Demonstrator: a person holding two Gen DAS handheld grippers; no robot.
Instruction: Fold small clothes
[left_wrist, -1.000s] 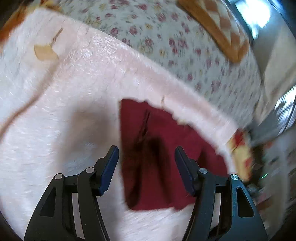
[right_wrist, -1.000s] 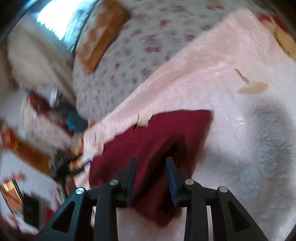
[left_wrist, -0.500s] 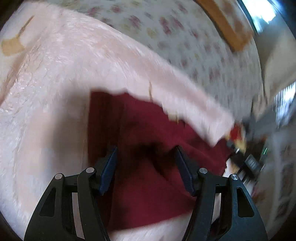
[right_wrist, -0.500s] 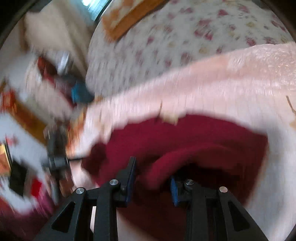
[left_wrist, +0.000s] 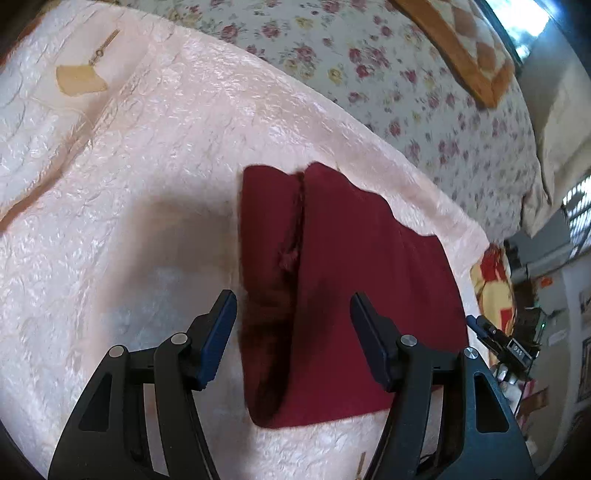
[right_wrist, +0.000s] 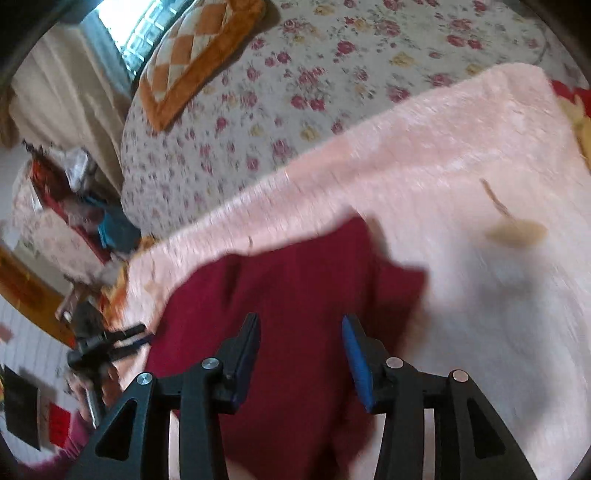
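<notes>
A dark red small garment (left_wrist: 343, 280) lies folded on a pink fuzzy blanket (left_wrist: 147, 155), with a lengthwise crease and a drawstring along its left part. My left gripper (left_wrist: 293, 332) is open and empty, just above the garment's near left part. In the right wrist view the same garment (right_wrist: 295, 295) lies under my right gripper (right_wrist: 301, 350), which is open and empty with its jaws apart over the cloth. That view is motion-blurred.
The blanket lies on a floral bedspread (left_wrist: 424, 85) with an orange checked pillow (right_wrist: 195, 55) at the back. A tan patch (left_wrist: 79, 79) marks the blanket. The bed's edge and cluttered floor (right_wrist: 85, 229) lie beyond the garment.
My right gripper, shut on a fold of the garment before, has opened and let it go. My left gripper has drawn back and the garment lies flat, folded narrower.
</notes>
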